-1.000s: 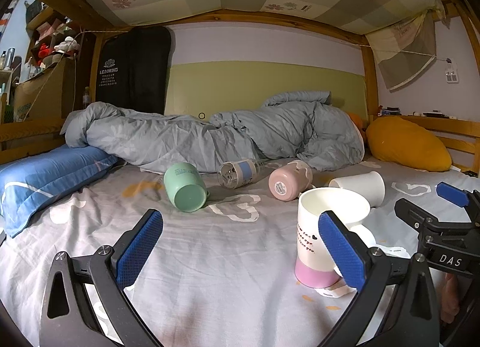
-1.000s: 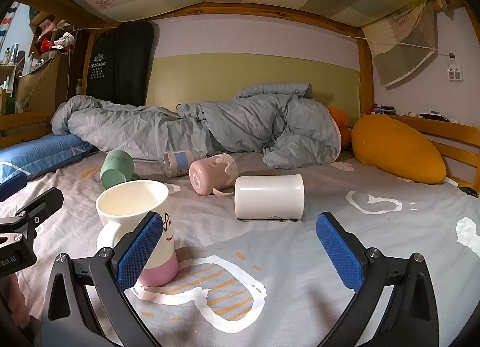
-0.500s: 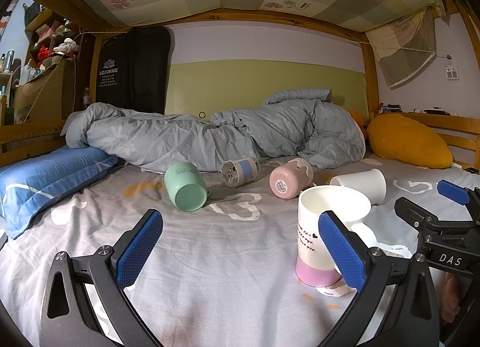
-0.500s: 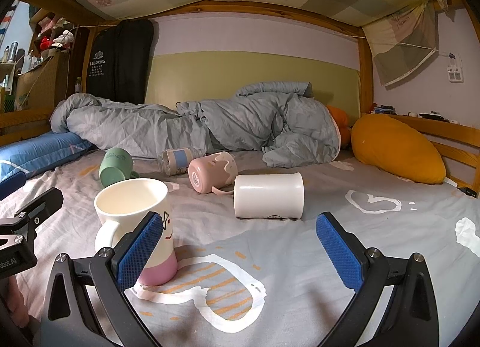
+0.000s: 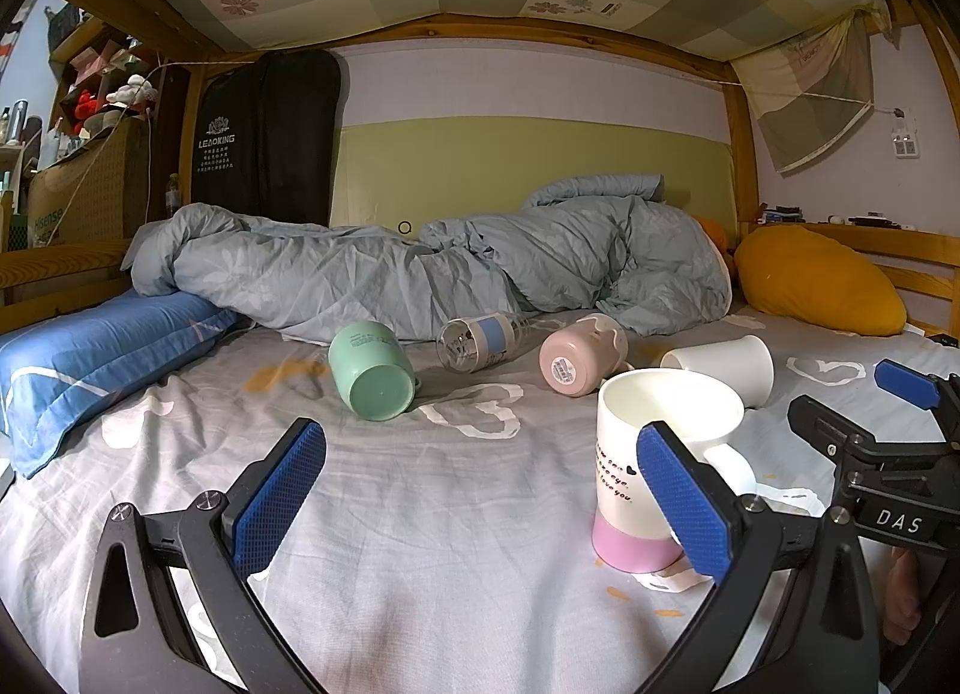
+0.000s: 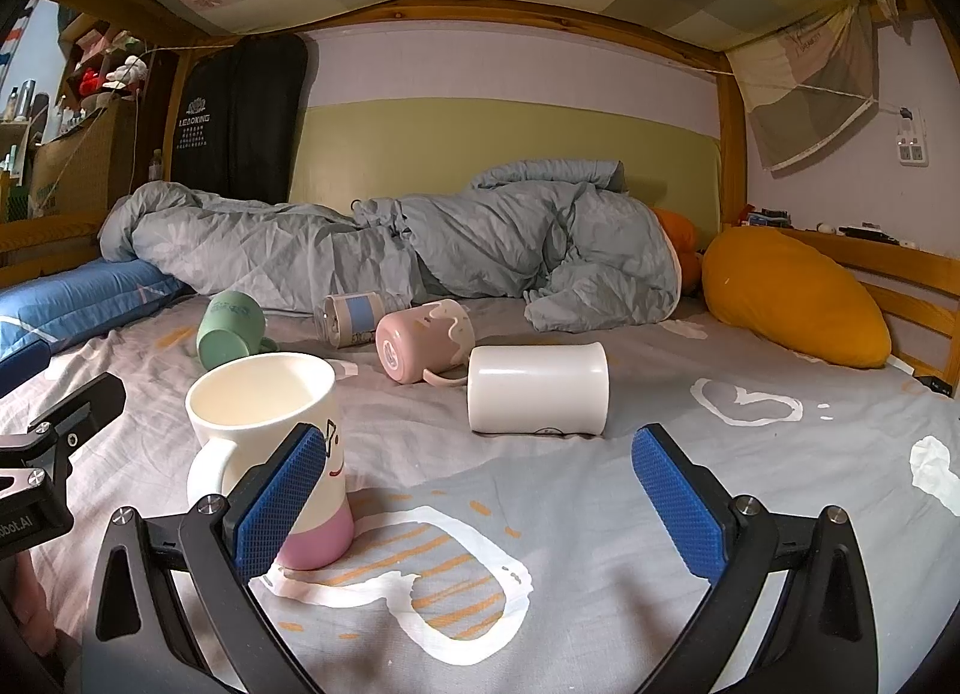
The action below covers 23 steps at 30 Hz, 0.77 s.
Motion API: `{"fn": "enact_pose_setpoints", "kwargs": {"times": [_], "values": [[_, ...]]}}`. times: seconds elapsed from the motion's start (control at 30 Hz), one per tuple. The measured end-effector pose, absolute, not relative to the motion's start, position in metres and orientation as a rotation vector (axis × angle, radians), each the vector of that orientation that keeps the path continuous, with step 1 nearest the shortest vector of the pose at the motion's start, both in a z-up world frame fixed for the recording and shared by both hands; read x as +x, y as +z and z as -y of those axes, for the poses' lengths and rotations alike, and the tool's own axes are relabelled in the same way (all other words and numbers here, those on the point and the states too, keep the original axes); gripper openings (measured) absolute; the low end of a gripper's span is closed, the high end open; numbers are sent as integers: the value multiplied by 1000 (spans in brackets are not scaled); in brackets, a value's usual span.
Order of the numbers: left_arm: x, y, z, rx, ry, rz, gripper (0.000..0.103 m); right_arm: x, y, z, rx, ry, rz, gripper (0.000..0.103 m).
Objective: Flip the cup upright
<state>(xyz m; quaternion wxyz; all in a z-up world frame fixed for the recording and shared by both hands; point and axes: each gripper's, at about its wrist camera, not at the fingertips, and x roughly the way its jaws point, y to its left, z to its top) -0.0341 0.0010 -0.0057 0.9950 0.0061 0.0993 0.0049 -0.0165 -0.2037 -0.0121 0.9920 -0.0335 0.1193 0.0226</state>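
Only the right wrist view shows the white cup (image 6: 538, 390) side-on, lying on the bed sheet (image 6: 600, 502) beyond the right gripper (image 6: 480, 505); its fingers are spread, holding nothing. The left gripper (image 5: 483, 499) likewise has its fingers spread and empty. The upright pink-based mug (image 5: 651, 466) reads "love you" in the left view only. The black garment bag (image 5: 264, 136) reads "LEAOKING".

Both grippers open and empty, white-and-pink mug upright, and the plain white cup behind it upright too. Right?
Not quite. The plain white cup lies on its side on the bed sheet, as the right wrist view shows. The rest holds: left gripper and right gripper are open and empty, and the white-and-pink mug stands upright.
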Motion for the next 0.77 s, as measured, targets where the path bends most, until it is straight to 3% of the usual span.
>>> {"fn": "enact_pose_setpoints", "kwargs": {"times": [0.77], "values": [[-34, -5, -1, 14, 9, -200, 103, -16, -13, 204, -70, 46, -243, 103]]}}
